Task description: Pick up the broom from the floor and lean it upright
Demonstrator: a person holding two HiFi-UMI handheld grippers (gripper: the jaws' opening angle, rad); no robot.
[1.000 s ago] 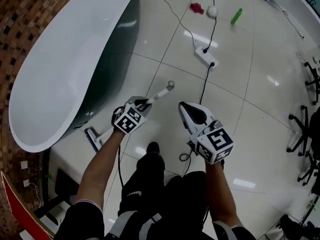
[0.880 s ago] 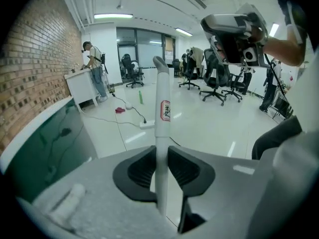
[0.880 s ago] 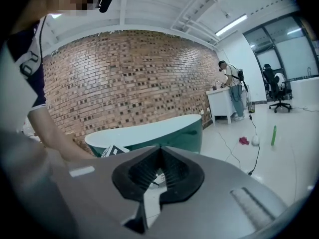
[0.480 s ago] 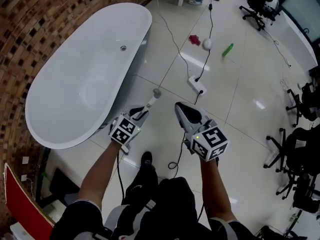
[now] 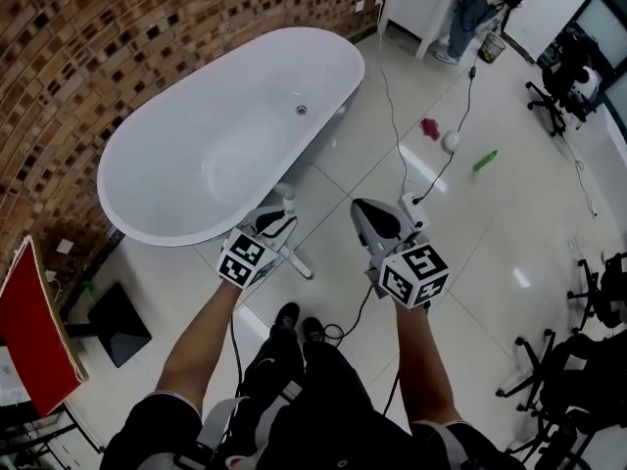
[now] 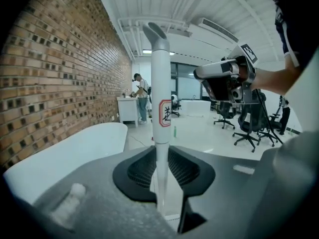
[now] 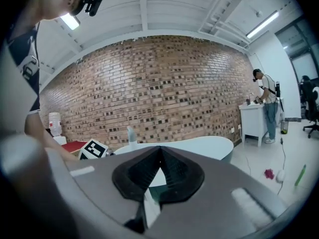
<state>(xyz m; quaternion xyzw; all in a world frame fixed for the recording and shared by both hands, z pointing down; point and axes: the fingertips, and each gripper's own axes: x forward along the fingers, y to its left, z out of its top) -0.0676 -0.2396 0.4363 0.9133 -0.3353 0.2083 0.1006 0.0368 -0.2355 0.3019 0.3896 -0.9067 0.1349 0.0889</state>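
— Broom (image 6: 160, 83) first: what have we got that we lacked a second ago?
— Back then we had it slanting low beside the bathtub (image 5: 225, 135), with its brush down by the bathtub's foot. Now our left gripper (image 6: 160, 153) has carried it up, and the handle stands upright just off the bathtub's near end. We cannot tell whether the brush has left the tiles.
— Grip?
— Left claw is clamped on the handle. Its jaws have just eased a shade wider, but the pads still press the shaft. Our right gripper (image 7: 159, 153) hangs beside it, further from the bathtub, tips together on nothing.
— So we judge the pickup done and only the leaning left, perhaps against the bathtub or the brick wall (image 5: 147, 37) behind it.
— Count?
— One broom, one bathtub, two grippers. On the open tiles off the bathtub's room side we count one power strip (image 5: 411, 202), one pink thing (image 5: 429, 127), one white ball (image 5: 451, 142) and one green bottle (image 5: 484, 161). Past the bathtub's near end, one red board (image 5: 34, 326).
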